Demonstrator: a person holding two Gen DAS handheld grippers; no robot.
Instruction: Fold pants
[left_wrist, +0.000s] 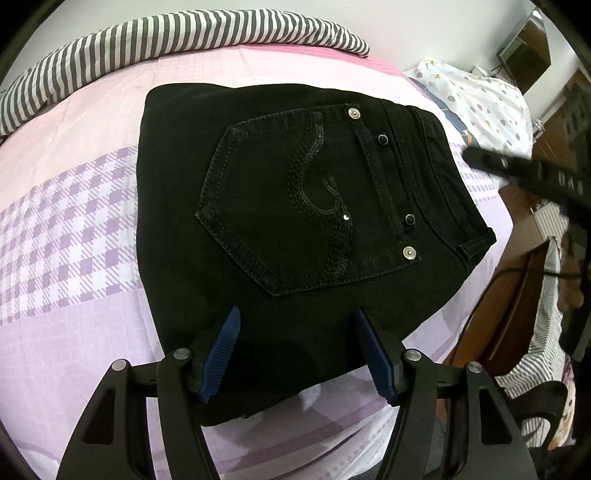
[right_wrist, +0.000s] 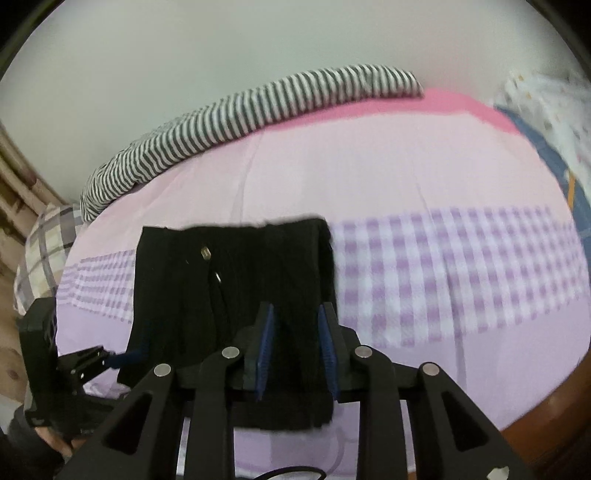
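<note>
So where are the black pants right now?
The pants lie folded on the bed, on its purple checked band, in front of both grippers; the striped blanket lies behind them by the wall.

Pink/purple checked bedsheet (left_wrist: 74, 229) w/ grey-white striped blanket (left_wrist: 177, 37) along far edge by wall, dotted white pillow (left_wrist: 476, 99) at right corner.

No readable text, label, brand or number shows in either view; the black denim pants' (left_wrist: 295, 206) back pocket carries only a sequin swirl, no letters.
</note>
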